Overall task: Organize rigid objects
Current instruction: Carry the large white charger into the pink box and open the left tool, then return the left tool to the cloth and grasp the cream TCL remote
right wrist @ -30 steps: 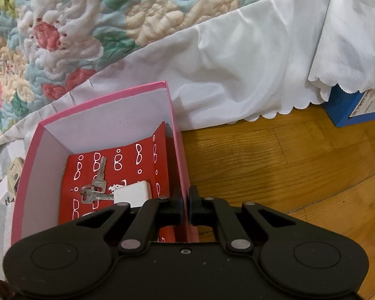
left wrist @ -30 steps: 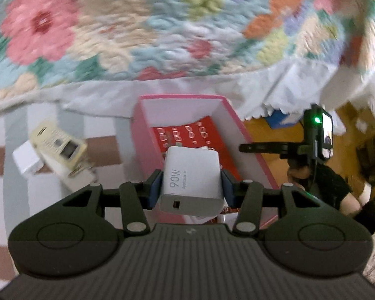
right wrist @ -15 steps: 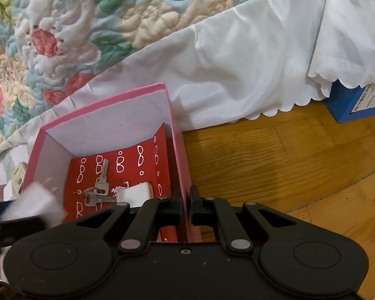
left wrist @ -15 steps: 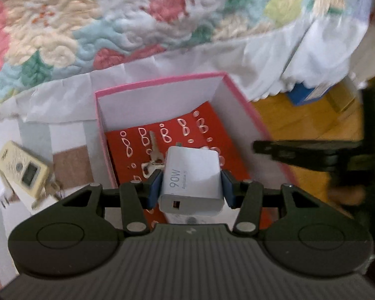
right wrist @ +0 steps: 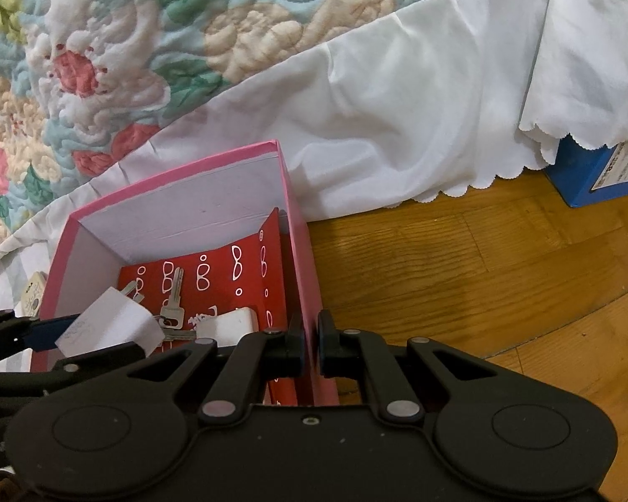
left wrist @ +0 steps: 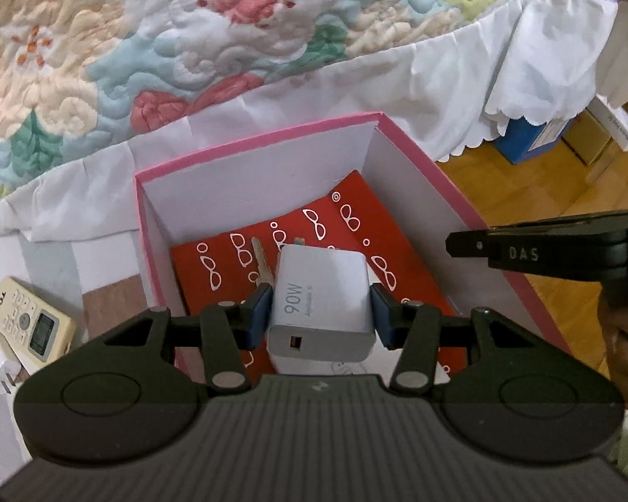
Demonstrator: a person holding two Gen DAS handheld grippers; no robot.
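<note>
Hanging over the open pink cardboard box [left wrist: 460, 205], the white 90W plastic charger block [left wrist: 322, 293] is pinched across its smooth flat sides by the left gripper [left wrist: 320, 313], blue pads pressed on both faces. It appears to sit above the box's red printed liner [left wrist: 356, 230], just beside a silver metal key [right wrist: 173, 297] and a second white adapter [right wrist: 230, 324] lying inside. Judgement: lower before releasing, since hard glossy plastic may bounce or strike the key. The right gripper [right wrist: 310, 345], jaws nearly together, pinches the thin right wall, steadying the light box. A cream remote control [left wrist: 29, 320] lies outside on the striped mat [left wrist: 104, 305].
</note>
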